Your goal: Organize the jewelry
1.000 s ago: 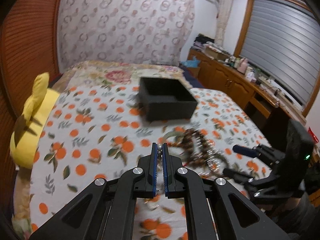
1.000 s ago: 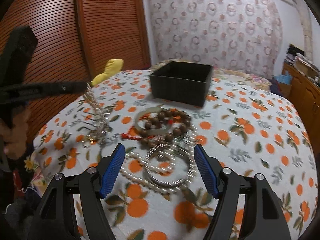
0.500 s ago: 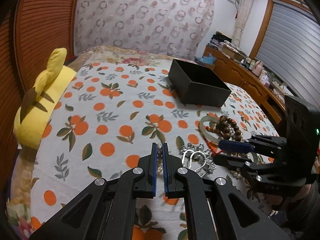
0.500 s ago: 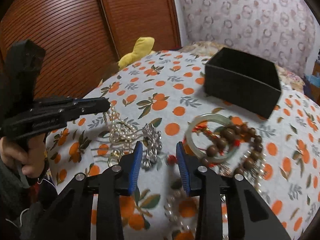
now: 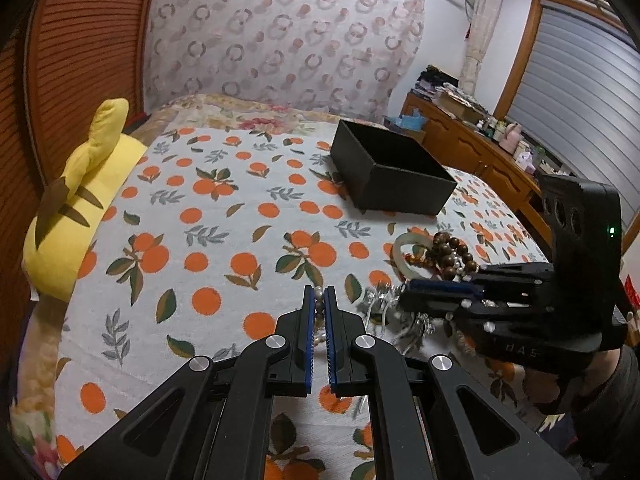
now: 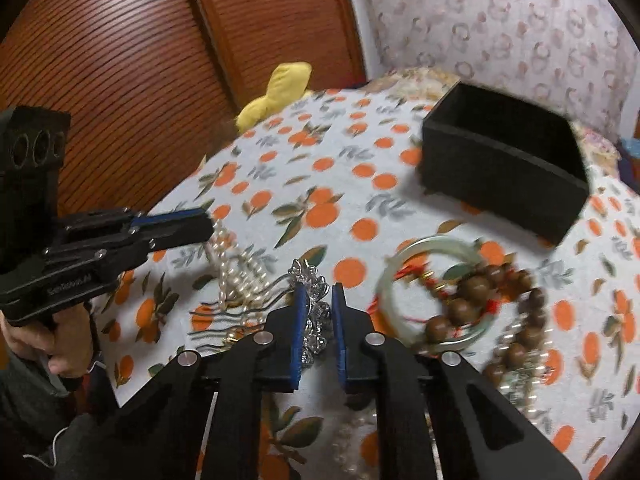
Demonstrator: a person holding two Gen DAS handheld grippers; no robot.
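My left gripper [image 5: 319, 291] is shut on a pearl strand [image 5: 319, 305]. In the right wrist view the pearl strand [image 6: 234, 268] trails from the left gripper [image 6: 206, 229] onto the orange-print bedspread [image 6: 320, 184]. My right gripper [image 6: 319, 286] is closing its jaws, with a silver hair comb [image 6: 314, 312] between the pads and touching them. The right gripper [image 5: 402, 298] also shows at the right of the left wrist view. A jade bangle [image 6: 420, 248] and brown wooden beads [image 6: 472, 286] lie to the right. The open black box [image 6: 504, 172] stands farther back.
A yellow plush toy [image 5: 80, 200] lies at the bed's left edge beside brown wardrobe doors [image 6: 120, 60]. A cluttered wooden dresser [image 5: 480, 152] runs along the right wall. More beads and chains [image 6: 520, 364] lie near the bed's front right. A hand [image 6: 48, 344] holds the left gripper.
The right gripper swung left from the pearl and ring pile to the silver comb, and its jaws narrowed around it. The left gripper sank, laying part of the strand on the bed.
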